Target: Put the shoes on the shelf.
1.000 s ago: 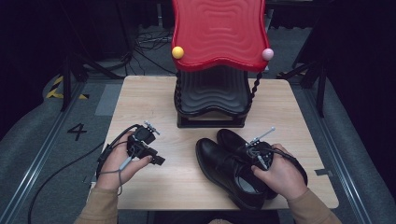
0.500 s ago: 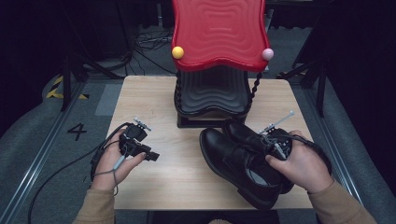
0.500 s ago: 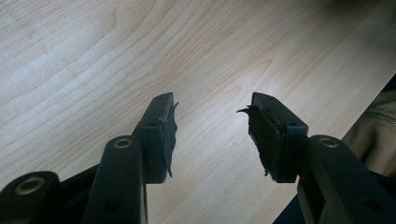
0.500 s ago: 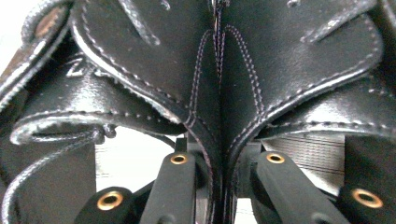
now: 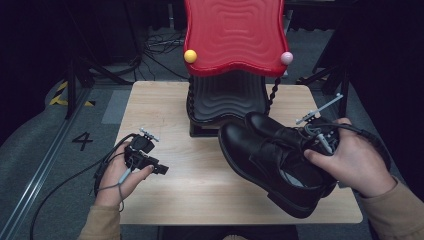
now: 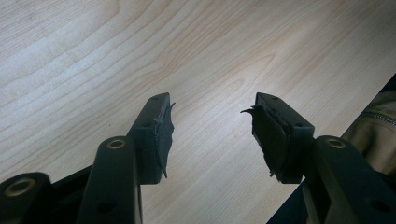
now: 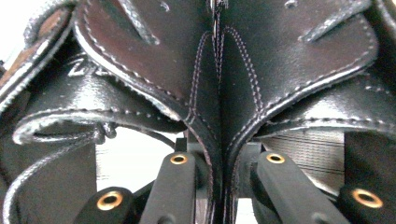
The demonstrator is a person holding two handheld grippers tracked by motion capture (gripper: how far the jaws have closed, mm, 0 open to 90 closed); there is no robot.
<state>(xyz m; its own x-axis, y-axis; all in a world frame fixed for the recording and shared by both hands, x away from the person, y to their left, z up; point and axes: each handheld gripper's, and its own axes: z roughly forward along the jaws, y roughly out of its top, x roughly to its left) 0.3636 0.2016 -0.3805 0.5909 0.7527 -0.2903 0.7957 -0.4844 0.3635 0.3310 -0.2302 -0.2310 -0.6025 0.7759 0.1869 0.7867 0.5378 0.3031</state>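
Note:
A pair of black leather lace-up shoes hangs tilted above the right half of the wooden table, toes pointing toward the rack. The nearer shoe lies against the farther shoe. My right gripper is at their openings. In the right gripper view the two inner shoe walls are pressed together, and my right gripper is shut on them. My left gripper hovers low over the left part of the table. It stands open in the left gripper view, with bare wood between its pads.
A two-tier rack stands at the back middle of the table. It has a red wavy top shelf and a black wavy shelf beneath, with a yellow ball and a pink ball at the corners. Cables trail off the left edge.
The right gripper has lifted both shoes off the table and carried them right and toward the rack. The left hand has drifted slightly left, still open.

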